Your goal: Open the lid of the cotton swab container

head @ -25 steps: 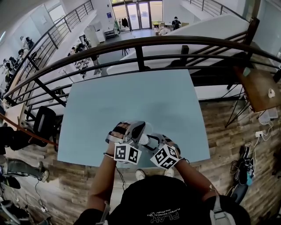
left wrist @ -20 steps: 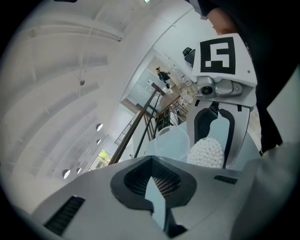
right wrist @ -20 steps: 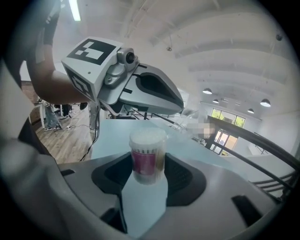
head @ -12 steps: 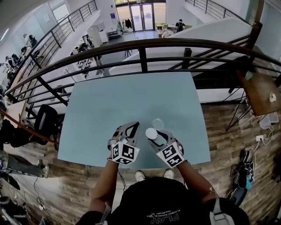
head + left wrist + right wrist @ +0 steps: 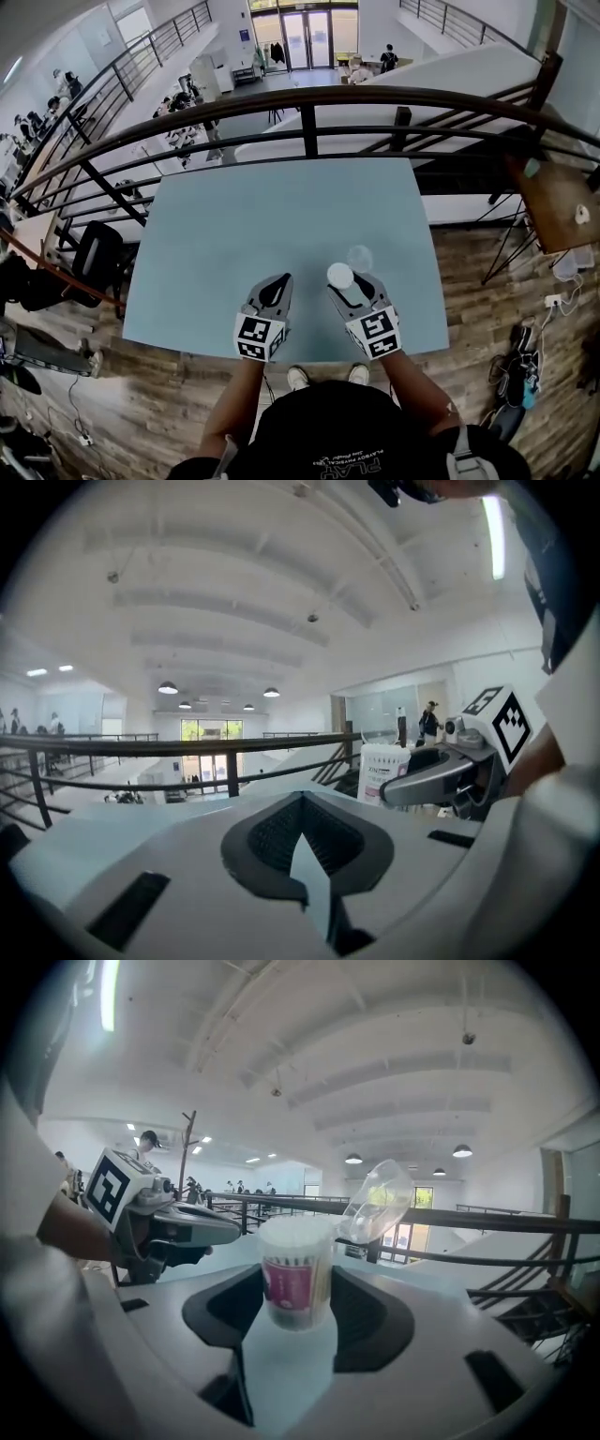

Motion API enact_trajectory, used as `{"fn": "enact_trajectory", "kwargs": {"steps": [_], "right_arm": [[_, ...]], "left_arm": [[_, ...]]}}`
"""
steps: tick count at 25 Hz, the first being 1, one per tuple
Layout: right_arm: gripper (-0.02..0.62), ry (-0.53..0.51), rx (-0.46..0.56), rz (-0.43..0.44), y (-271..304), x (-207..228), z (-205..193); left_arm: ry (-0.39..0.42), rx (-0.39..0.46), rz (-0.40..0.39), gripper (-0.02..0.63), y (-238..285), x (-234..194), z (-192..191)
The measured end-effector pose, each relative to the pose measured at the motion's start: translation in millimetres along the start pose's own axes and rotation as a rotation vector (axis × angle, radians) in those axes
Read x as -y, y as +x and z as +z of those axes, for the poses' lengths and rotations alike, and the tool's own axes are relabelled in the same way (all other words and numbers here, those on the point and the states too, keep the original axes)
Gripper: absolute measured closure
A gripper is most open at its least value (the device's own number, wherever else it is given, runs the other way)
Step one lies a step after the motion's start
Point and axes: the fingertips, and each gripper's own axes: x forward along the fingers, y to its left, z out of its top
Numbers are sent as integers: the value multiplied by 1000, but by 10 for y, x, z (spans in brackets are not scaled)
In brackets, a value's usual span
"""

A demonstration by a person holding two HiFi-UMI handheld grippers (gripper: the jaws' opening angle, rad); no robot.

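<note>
Noting right gripper clamped on round plastic tub, jaws just widening; we see clear domed lid tipped open, left gripper jaws together.

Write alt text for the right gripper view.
A cotton swab container, its clear lid flipped open and tilted up at the rim's right, is gripped upright between the jaws of the right gripper, which have just eased slightly wider. The left gripper, shut, sits apart at the left; a railing runs behind.
</note>
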Motion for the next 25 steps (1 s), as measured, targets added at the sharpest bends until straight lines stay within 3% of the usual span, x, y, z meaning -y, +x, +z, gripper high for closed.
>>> {"fn": "enact_trajectory", "kwargs": {"steps": [5,13,25], "right_arm": [[359,38,15,-89,-78,107,14],[359,25,70,-132,-166,99,84],[362,14,48,-146,-204,84,11]], "left_arm": [[-72,22,-40,597,-56,77,-26],[-177,78,-37,598,-206,110,-45],[-145,92,6,597,-262,111,-26]]}}
